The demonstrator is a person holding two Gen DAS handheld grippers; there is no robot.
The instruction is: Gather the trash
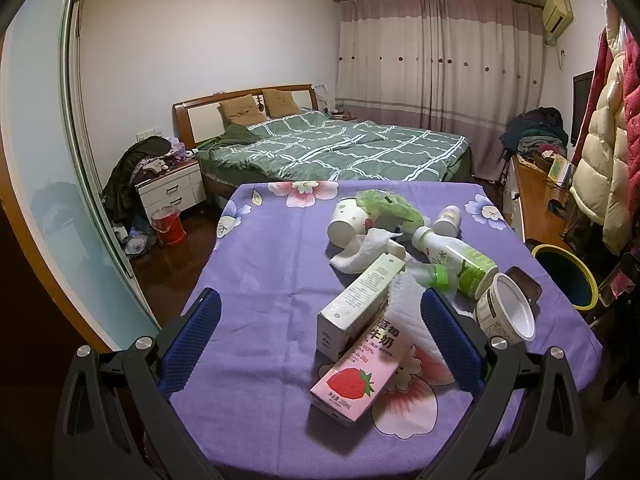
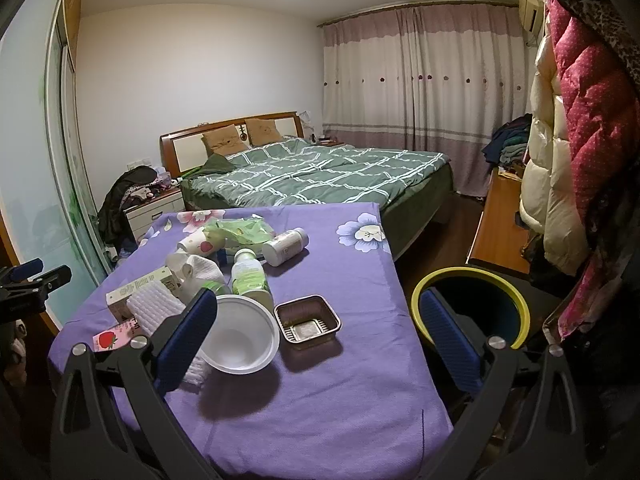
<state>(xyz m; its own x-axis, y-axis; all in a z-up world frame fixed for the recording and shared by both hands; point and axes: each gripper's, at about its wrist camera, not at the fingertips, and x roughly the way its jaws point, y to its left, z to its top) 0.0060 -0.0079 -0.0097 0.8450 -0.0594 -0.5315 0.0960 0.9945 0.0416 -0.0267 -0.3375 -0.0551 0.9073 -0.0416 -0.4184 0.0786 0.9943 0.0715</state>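
Trash lies on the purple flowered tablecloth (image 1: 260, 280). My left gripper (image 1: 320, 300) hovers open over a pink strawberry milk carton (image 1: 352, 380) and a white carton (image 1: 360, 300), touching neither. Beyond them are bubble wrap (image 1: 404, 300), a green-labelled bottle (image 1: 456, 260), a tissue (image 1: 368, 252), a paper cup (image 1: 346, 222) and a green bag (image 1: 388, 208). My right gripper (image 2: 318, 304) is open above a white tub (image 2: 240, 336) and a brown plastic tray (image 2: 308, 318). The yellow-rimmed bin (image 2: 472, 304) stands on the floor right of the table.
A small white jar (image 2: 286, 246) lies farther back on the cloth. Behind the table is a bed (image 2: 320, 176) with a green quilt. A wooden desk (image 2: 500, 232) and hanging coats (image 2: 560, 120) crowd the right side; a sliding wardrobe door (image 1: 48, 184) lines the left.
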